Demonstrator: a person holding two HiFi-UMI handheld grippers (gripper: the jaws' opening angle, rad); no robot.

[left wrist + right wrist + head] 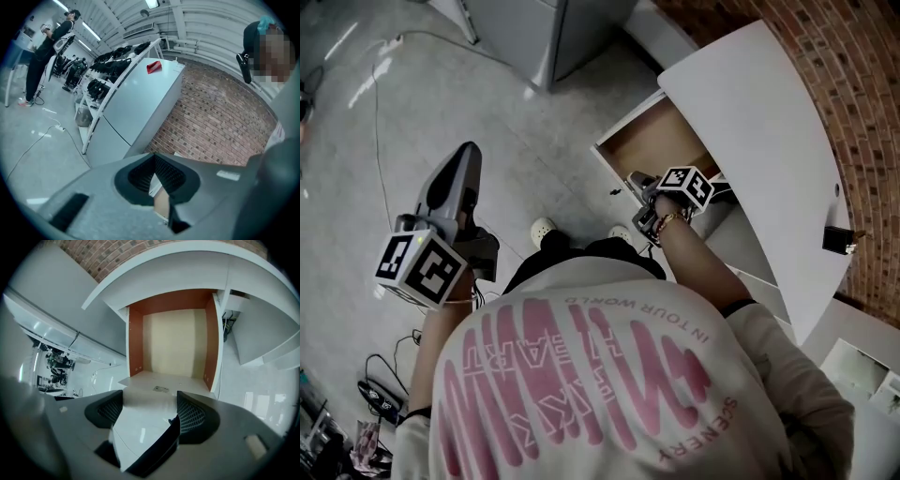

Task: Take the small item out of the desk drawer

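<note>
The desk drawer (656, 141) stands pulled open under the white desk top (759, 131). In the right gripper view its pale bottom (176, 341) and orange-brown sides look bare, and I see no small item inside. My right gripper (635, 180) hovers just in front of the white drawer front (159, 383). Its jaws (150, 411) stand wide apart with nothing between them. My left gripper (469, 152) is raised over the floor at the left, well away from the drawer. Its fingers (154, 158) meet at the tips and hold nothing.
A brick wall (862, 112) runs behind the desk. A small dark speck (614, 190) lies on the grey floor by the drawer front. Cables (380, 141) trail across the floor on the left. A grey cabinet (544, 33) stands at the top, and a person (42, 51) stands far off.
</note>
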